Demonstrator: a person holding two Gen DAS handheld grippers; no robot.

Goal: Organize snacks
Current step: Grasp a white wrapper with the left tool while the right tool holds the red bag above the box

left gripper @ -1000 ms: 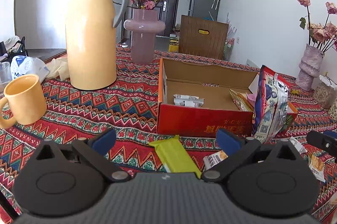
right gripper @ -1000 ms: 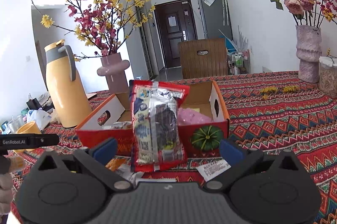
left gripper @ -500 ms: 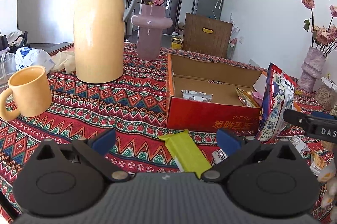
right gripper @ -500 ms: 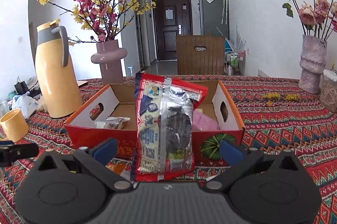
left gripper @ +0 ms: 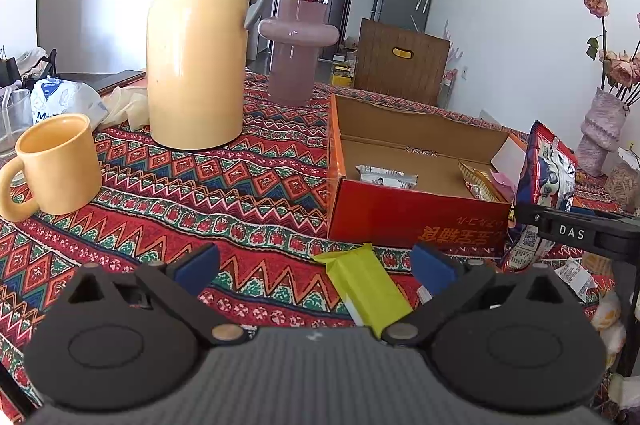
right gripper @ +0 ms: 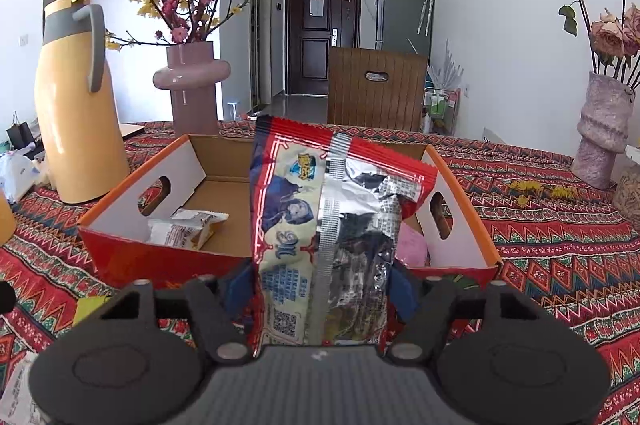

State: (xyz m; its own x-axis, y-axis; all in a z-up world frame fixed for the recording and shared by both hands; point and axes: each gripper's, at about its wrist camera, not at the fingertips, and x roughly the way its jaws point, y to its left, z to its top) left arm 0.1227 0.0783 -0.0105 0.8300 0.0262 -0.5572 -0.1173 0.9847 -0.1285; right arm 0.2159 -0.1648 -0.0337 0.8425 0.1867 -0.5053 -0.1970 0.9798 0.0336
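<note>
Right tool (right gripper: 320, 289) jaws, wide before, closing onto snack bag (right gripper: 328, 237).

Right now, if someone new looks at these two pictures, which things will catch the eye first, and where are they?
First comes the red snack bag, standing upright between the closing jaws of the right gripper, just in front of the open red cardboard box. Next is the tall yellow thermos jug on the patterned tablecloth, with the yellow mug to its left. A flat yellow-green packet lies before the open left gripper.
</note>
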